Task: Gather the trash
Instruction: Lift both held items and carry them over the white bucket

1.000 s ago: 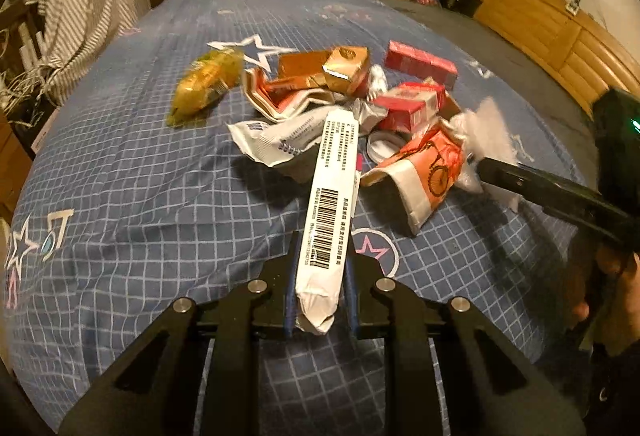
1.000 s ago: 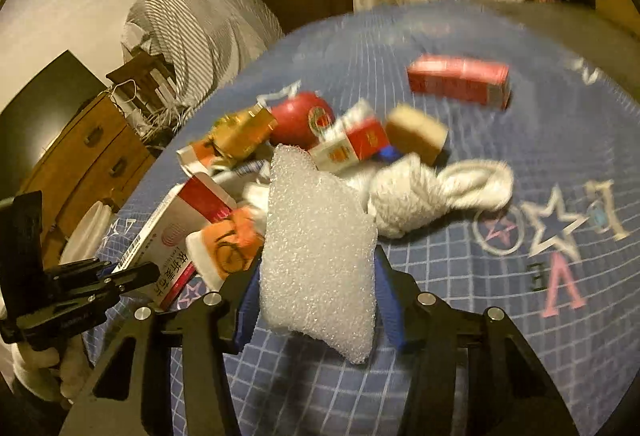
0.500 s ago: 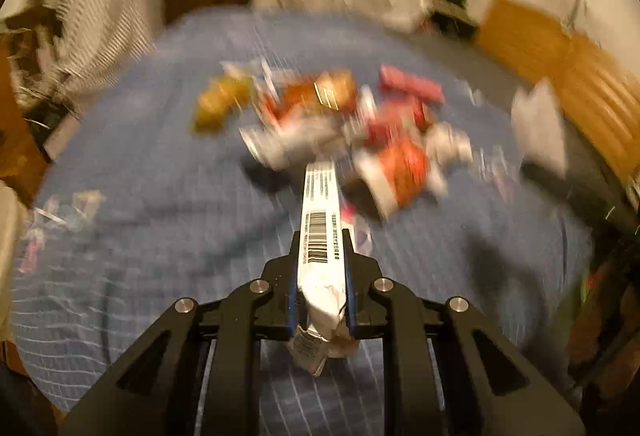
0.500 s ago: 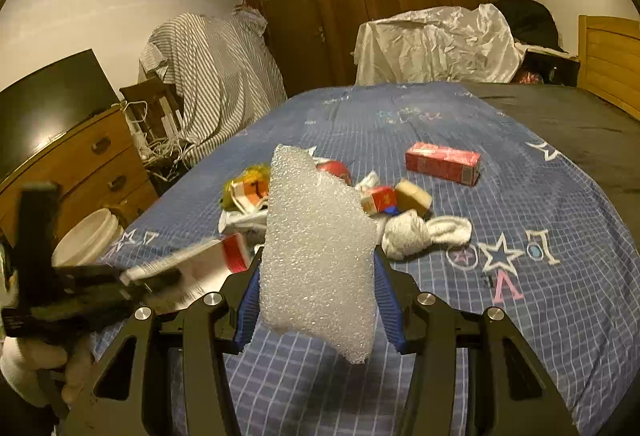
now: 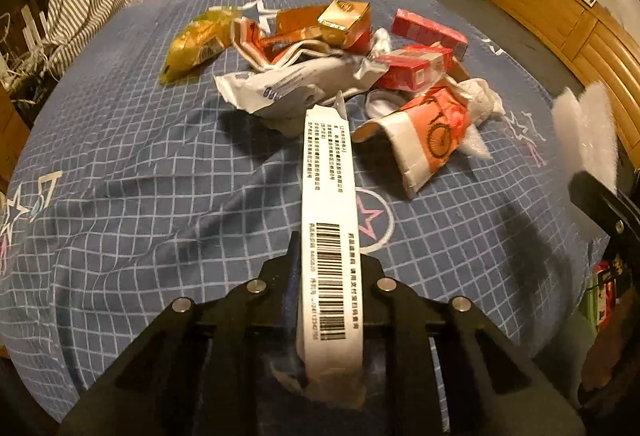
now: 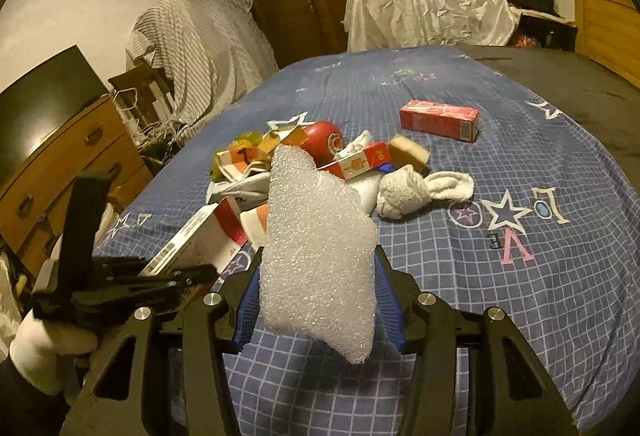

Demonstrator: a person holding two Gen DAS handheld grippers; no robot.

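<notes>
My left gripper (image 5: pixel 330 268) is shut on a flattened white box with a barcode (image 5: pixel 329 220), held above the blue checked bedspread (image 5: pixel 140 164). It also shows in the right wrist view (image 6: pixel 192 248). My right gripper (image 6: pixel 316 276) is shut on a white foam sheet (image 6: pixel 320 256), also seen at the right edge of the left wrist view (image 5: pixel 588 140). A pile of trash lies ahead on the bed: a yellow wrapper (image 5: pixel 198 44), a white pouch (image 5: pixel 288 88), red boxes (image 5: pixel 416 68), an orange paper cup (image 5: pixel 428 136).
A red carton (image 6: pixel 440 120) lies apart at the far right of the pile, with a rolled white sock (image 6: pixel 420 192) beside it. A wooden dresser (image 6: pixel 60 160) stands left of the bed. A wooden headboard (image 5: pixel 560 20) is at the right.
Both grippers lifted away from the pile with their loads and swung about. The left view tilted up, then settled back over the bed; the foam sheet rose clear of the pile.
</notes>
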